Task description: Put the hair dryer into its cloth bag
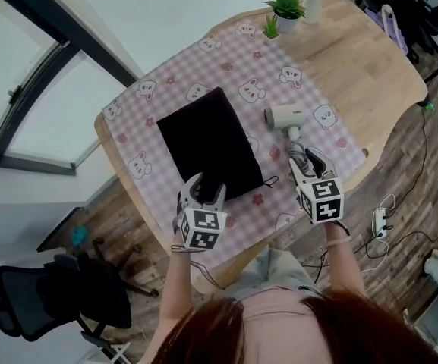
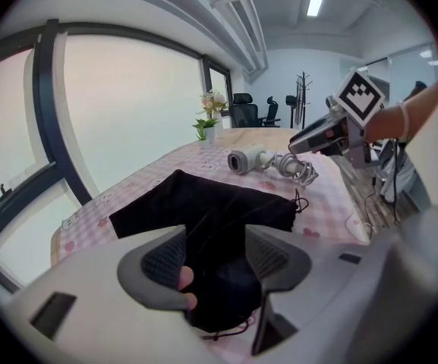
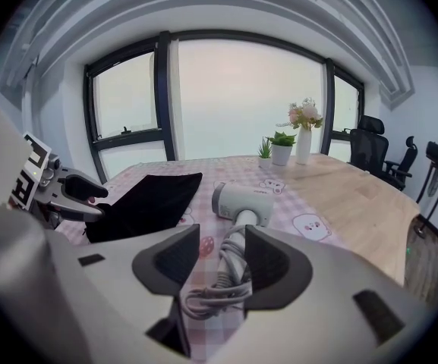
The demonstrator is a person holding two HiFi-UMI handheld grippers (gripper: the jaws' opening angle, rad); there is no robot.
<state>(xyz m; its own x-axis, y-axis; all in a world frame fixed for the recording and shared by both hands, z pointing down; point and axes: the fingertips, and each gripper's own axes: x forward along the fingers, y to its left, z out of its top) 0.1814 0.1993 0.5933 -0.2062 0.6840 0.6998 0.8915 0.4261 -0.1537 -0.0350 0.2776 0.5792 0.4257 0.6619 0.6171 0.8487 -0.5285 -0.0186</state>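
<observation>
A black cloth bag (image 1: 211,144) lies flat on the pink checked tablecloth (image 1: 165,82). To its right lies the white hair dryer (image 1: 285,117), its cord (image 3: 219,294) coiled round the handle. My left gripper (image 1: 206,188) is at the bag's near edge. In the left gripper view the bag (image 2: 203,207) fills the gap between the jaws of my left gripper (image 2: 215,252), which stand wide and do not press it. My right gripper (image 1: 307,161) straddles the dryer's corded handle. In the right gripper view the hair dryer (image 3: 241,201) points away from my right gripper (image 3: 222,256), whose jaws are apart.
The wooden table (image 1: 370,67) carries potted plants (image 1: 287,6) and a flower vase at its far end. A black office chair (image 1: 51,294) stands on the floor at the left. A power strip (image 1: 379,222) with cables lies on the floor at the right.
</observation>
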